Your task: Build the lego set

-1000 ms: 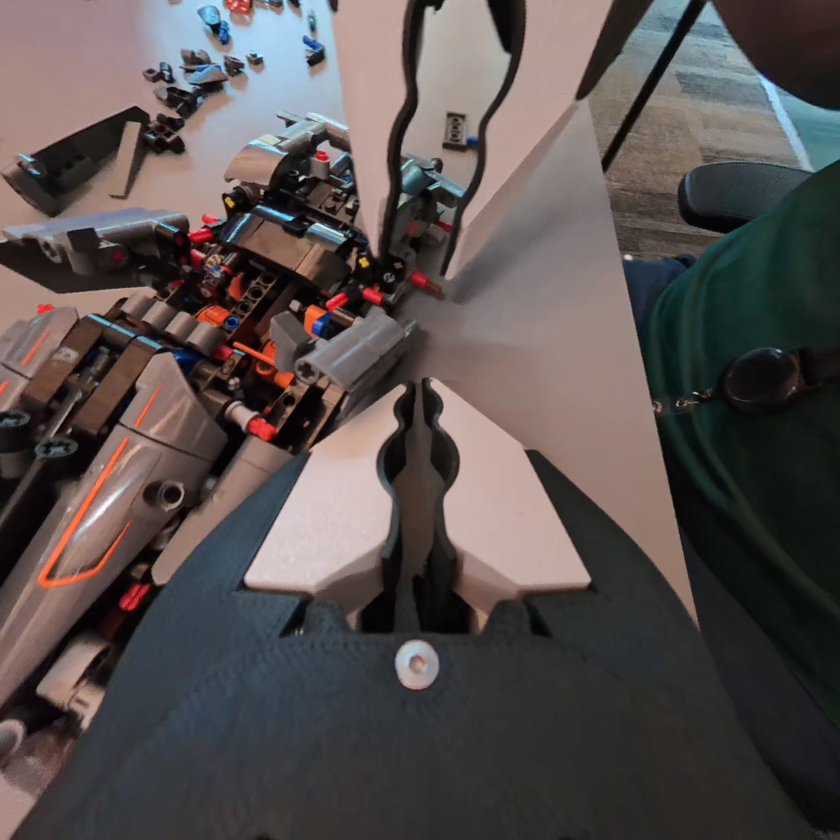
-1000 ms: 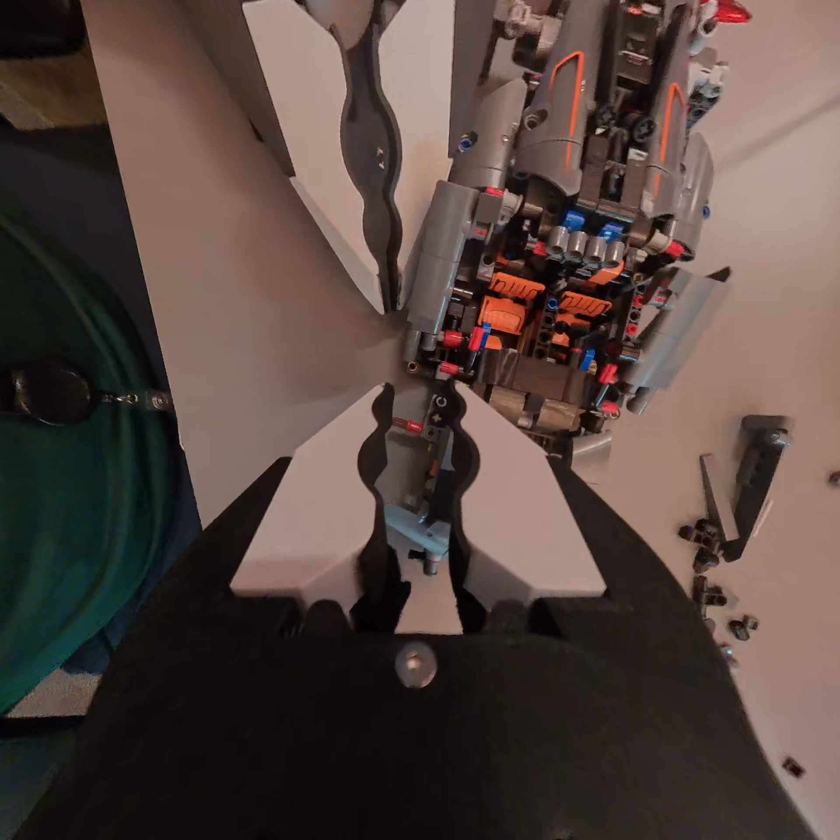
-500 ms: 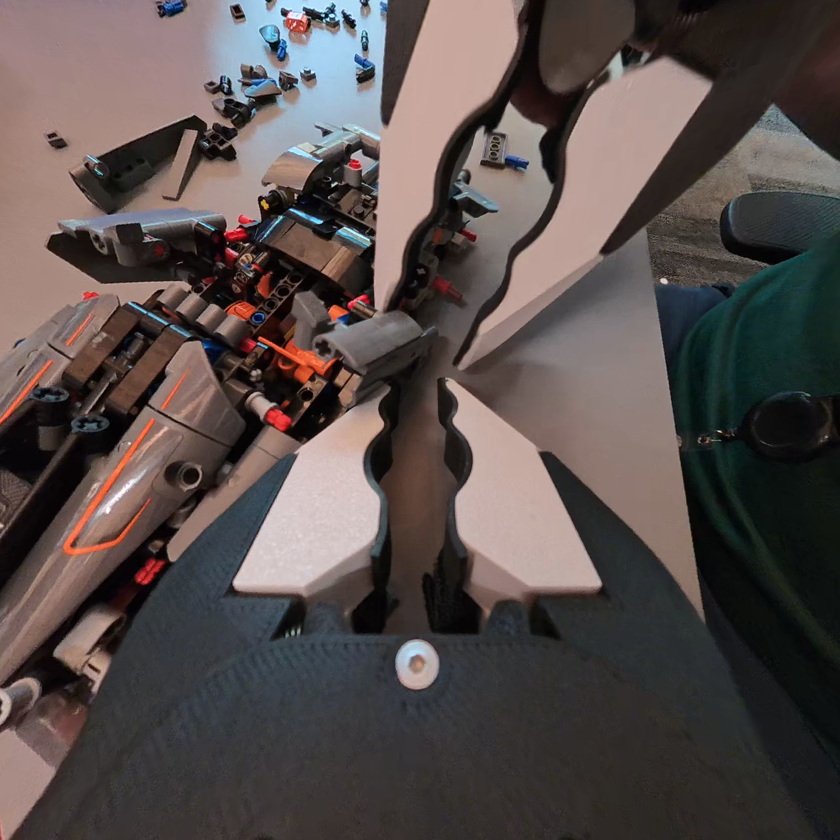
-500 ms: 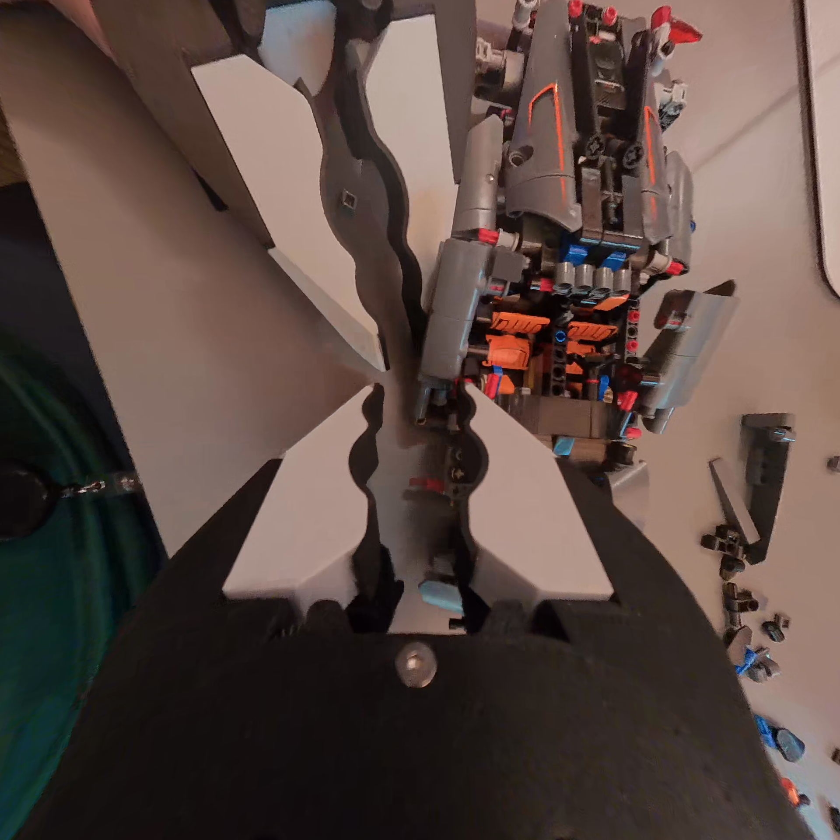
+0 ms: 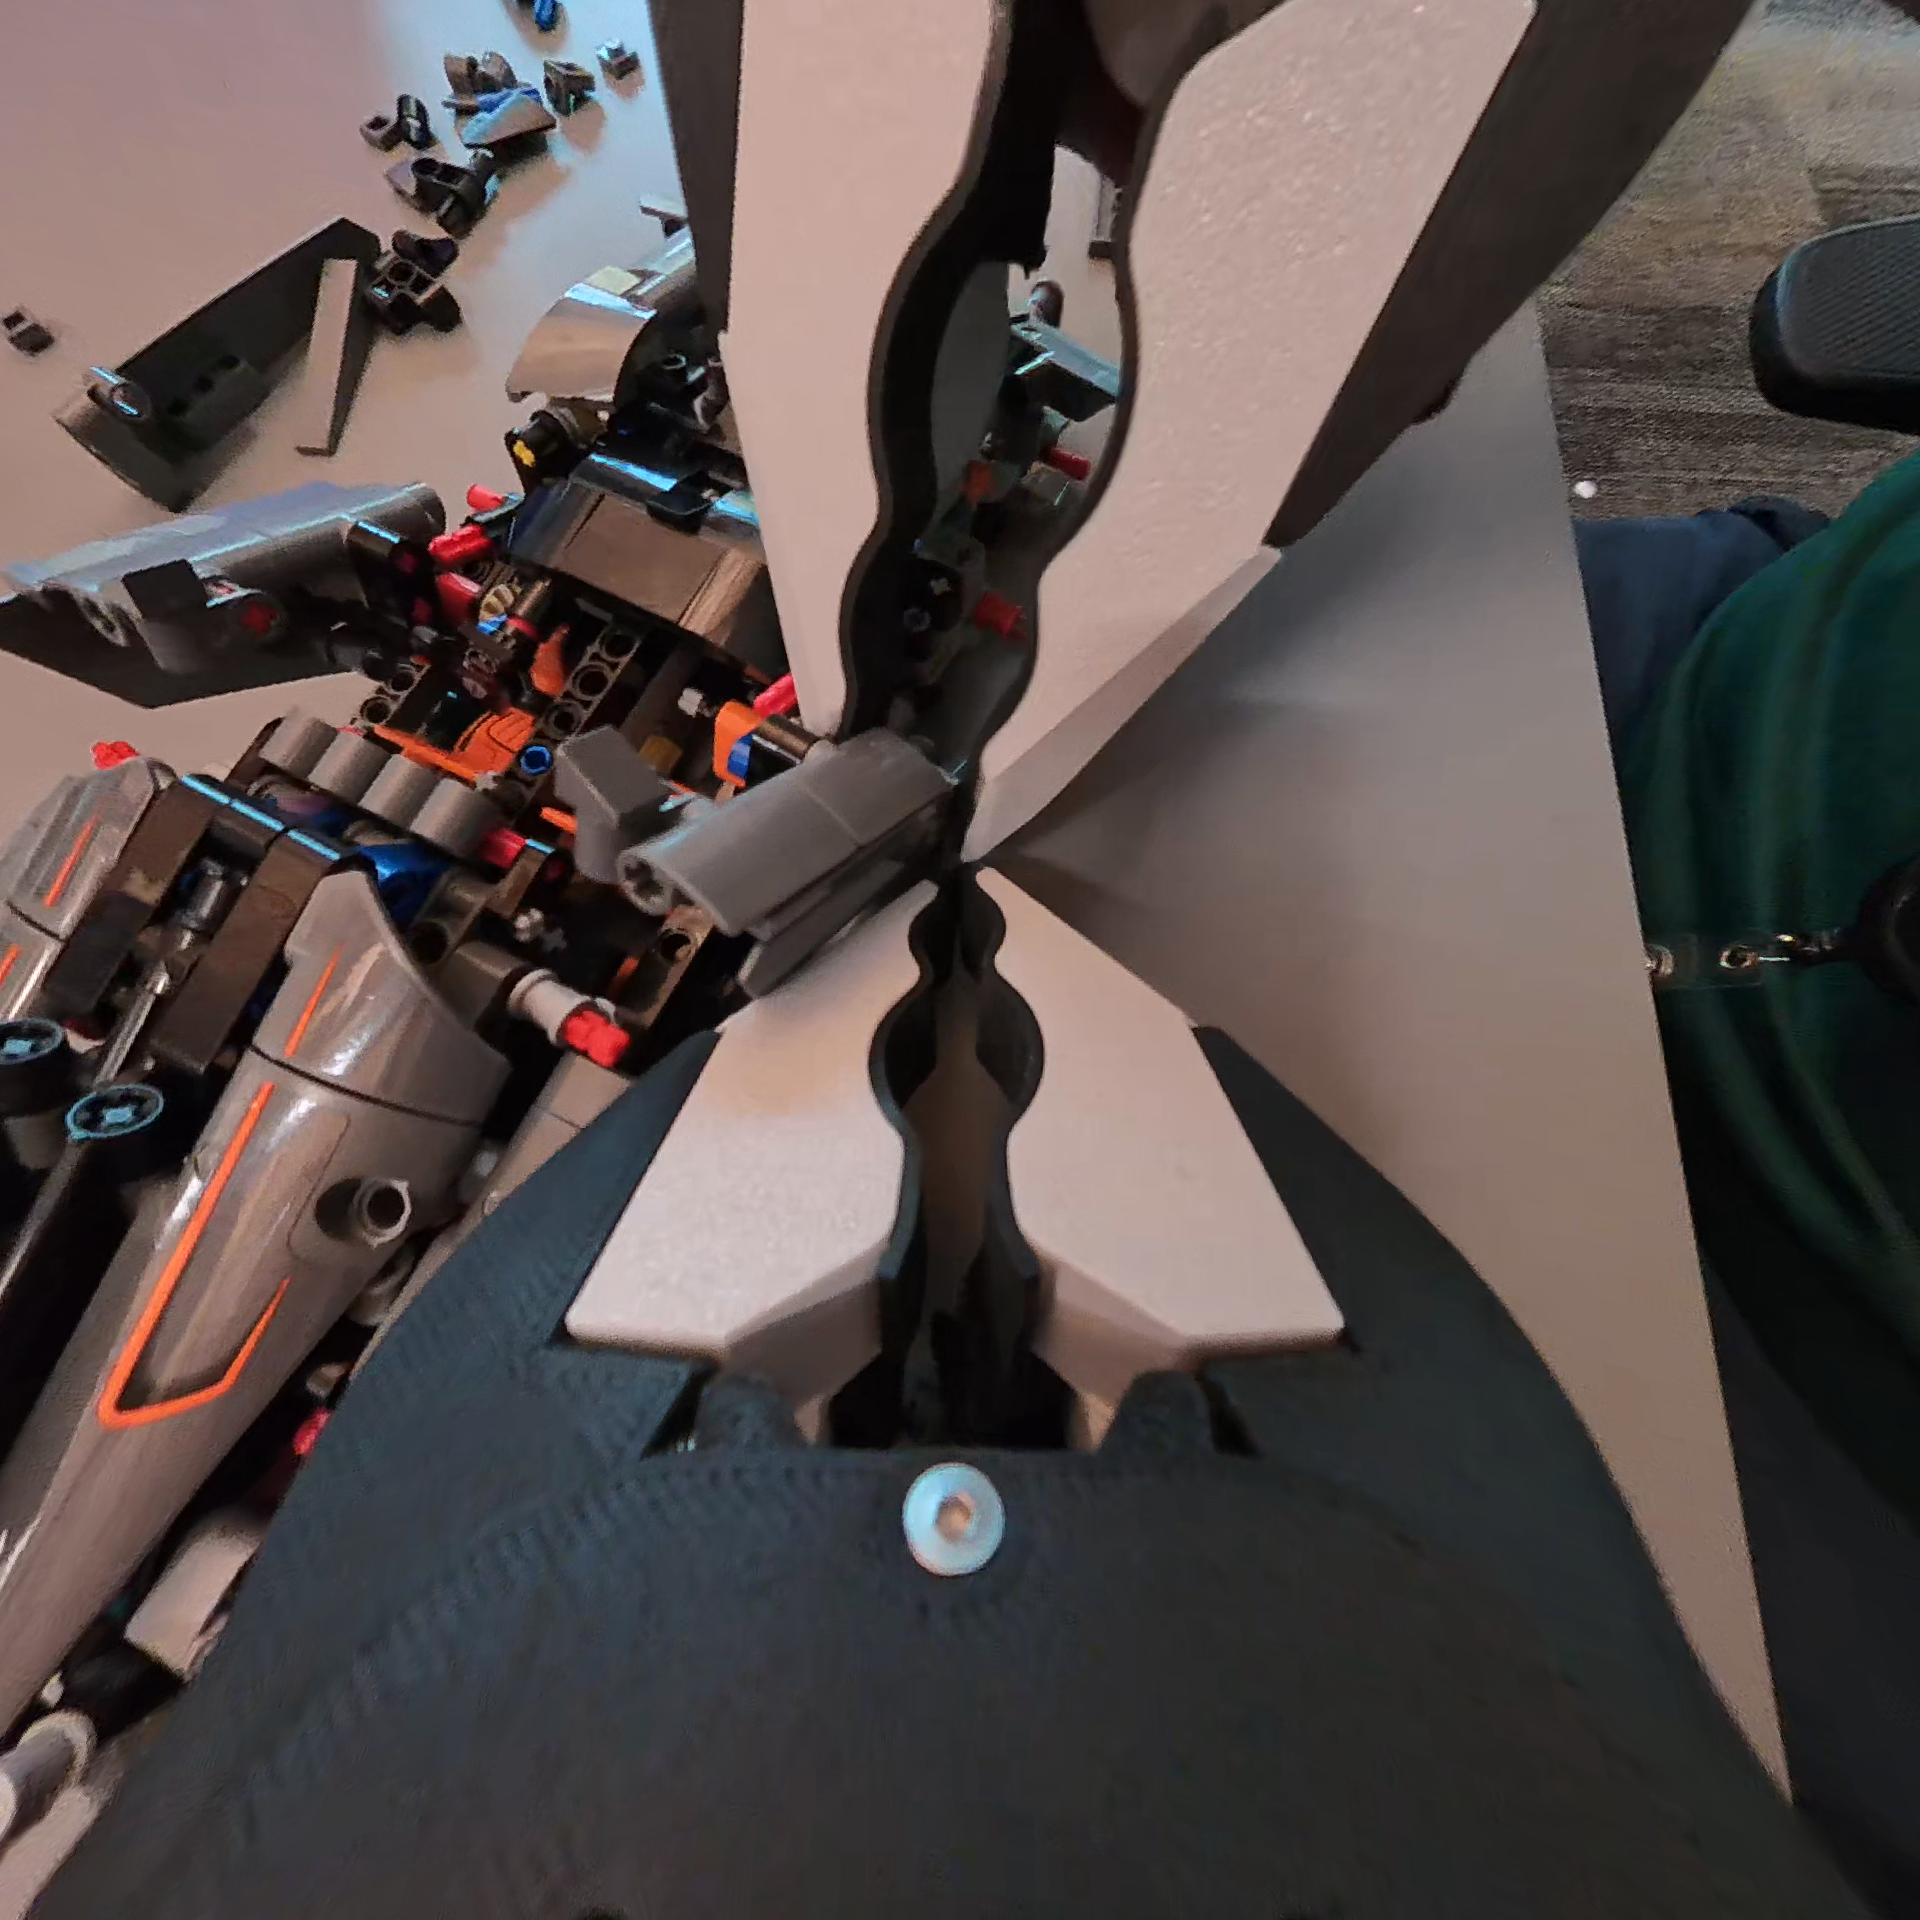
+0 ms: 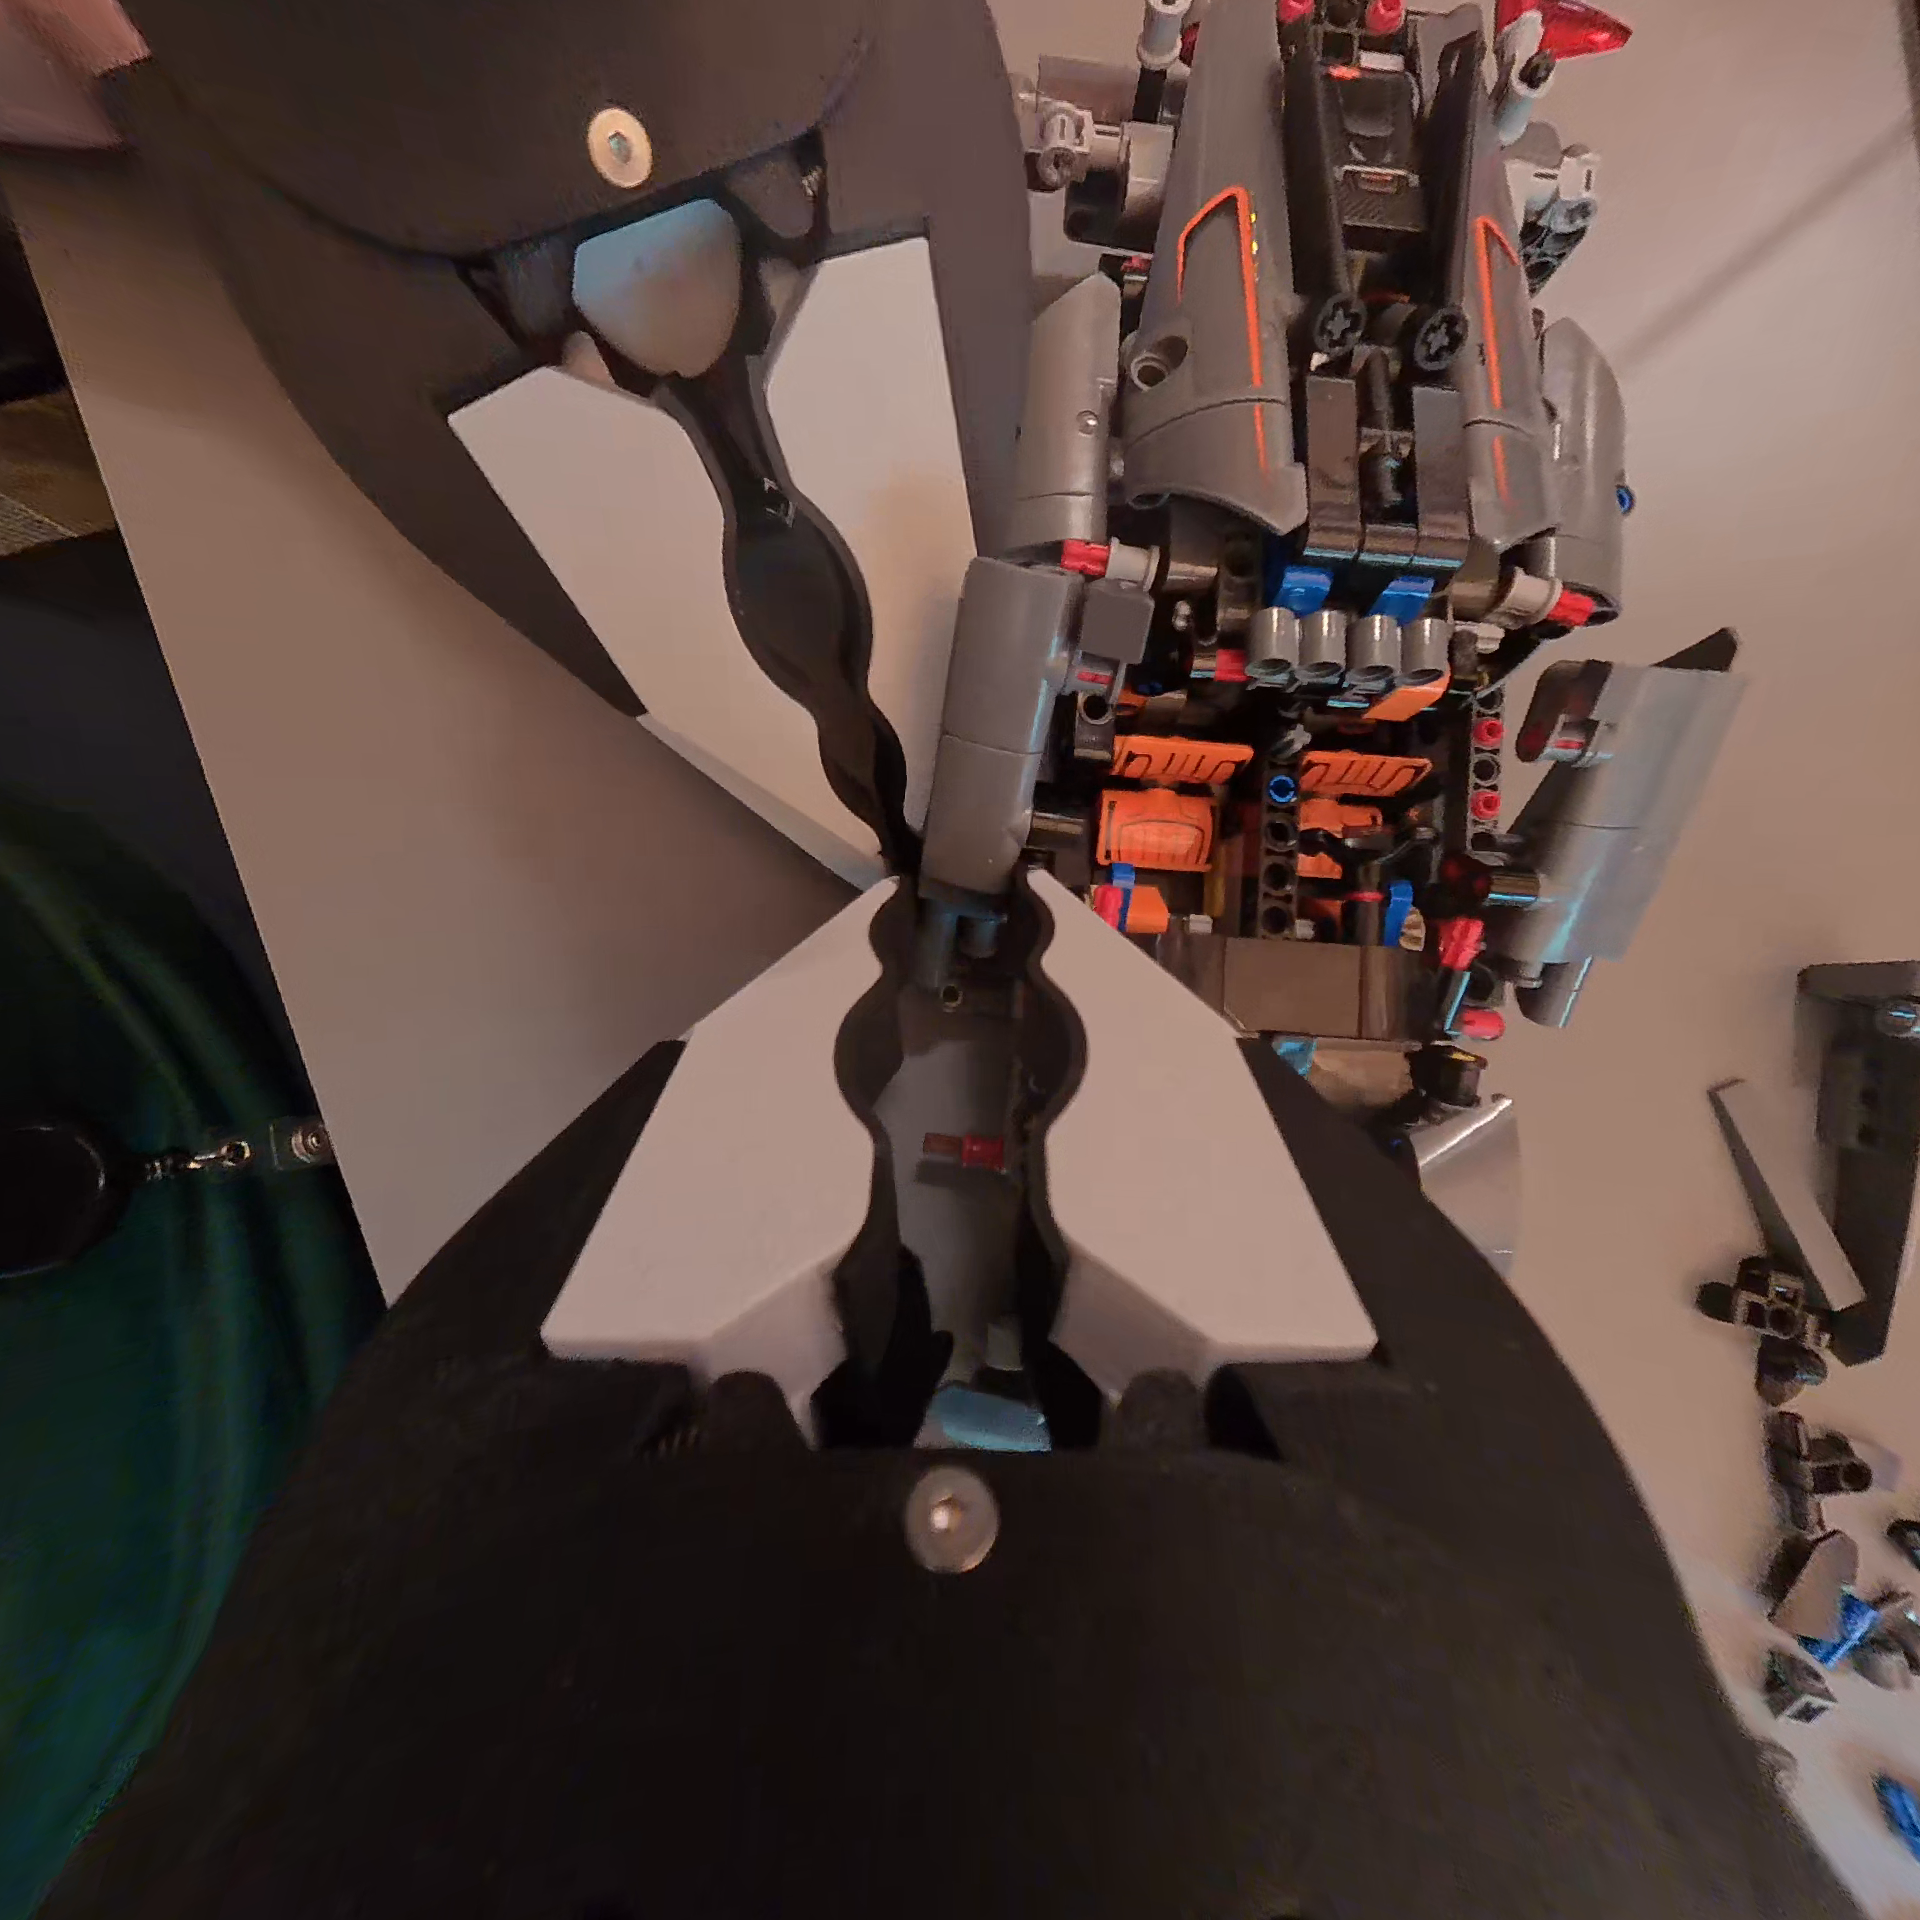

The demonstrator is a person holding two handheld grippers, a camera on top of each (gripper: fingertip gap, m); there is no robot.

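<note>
A grey, black and orange lego car point(image 5: 312, 1039) lies on the white table point(image 5: 1299, 831); it also shows in the right wrist view point(image 6: 1330, 416). A grey panel point(image 5: 800, 831) sits on its near side. My left gripper point(image 5: 961, 888) is shut, with its tips against the end of that panel point(image 6: 987, 717). My right gripper point(image 6: 966, 888) faces it from the opposite side. Its jaws stand partly open around a dark sub-assembly with red pins point(image 6: 961, 1148) at the car's end. Both grippers' tips nearly meet point(image 5: 909, 764).
Loose small pieces point(image 5: 457, 156) and a black wedge panel point(image 5: 229, 353) lie beyond the car; they also show at the right point(image 6: 1808, 1455). The table edge runs close by, with a person in a green top point(image 5: 1787, 935) and a chair point(image 5: 1839, 322) past it. Less than 4 cm separates the two grippers' tips.
My left gripper opened half a second ago and has shut again at the grey panel's end. My right gripper has slid forward over the sub-assembly and its jaws have narrowed.
</note>
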